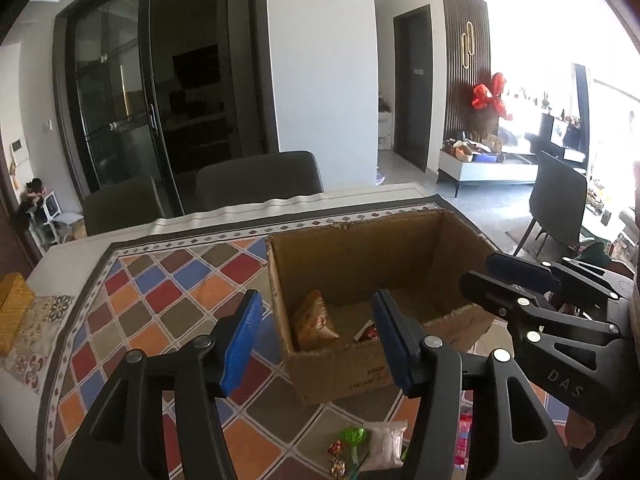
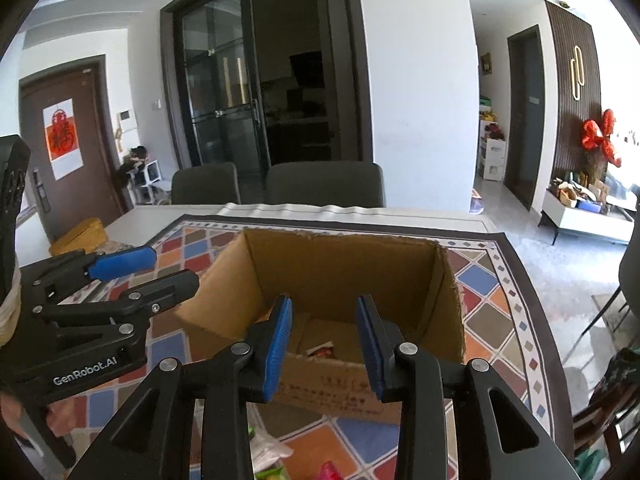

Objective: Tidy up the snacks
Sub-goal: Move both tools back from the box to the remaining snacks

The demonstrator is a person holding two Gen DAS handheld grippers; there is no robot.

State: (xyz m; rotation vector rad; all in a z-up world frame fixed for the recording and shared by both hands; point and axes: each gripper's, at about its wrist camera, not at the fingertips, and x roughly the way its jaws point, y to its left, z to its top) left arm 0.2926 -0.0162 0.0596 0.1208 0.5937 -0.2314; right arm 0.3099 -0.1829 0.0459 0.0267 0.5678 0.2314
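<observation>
An open cardboard box stands on the patterned tablecloth. Inside it lie a tan snack bag and a small red packet. My left gripper hovers at the box's near left corner, open, with nothing between its blue pads. My right gripper hangs over the box's near wall, also open and holding nothing. Each gripper shows in the other's view: the right gripper and the left gripper. Loose snacks lie in front of the box: a green candy, a white packet and a pink packet.
The colourful diamond tablecloth covers most of the table. Two grey chairs stand at the far side. A yellow box sits at the table's left end. The table's right edge drops to the floor.
</observation>
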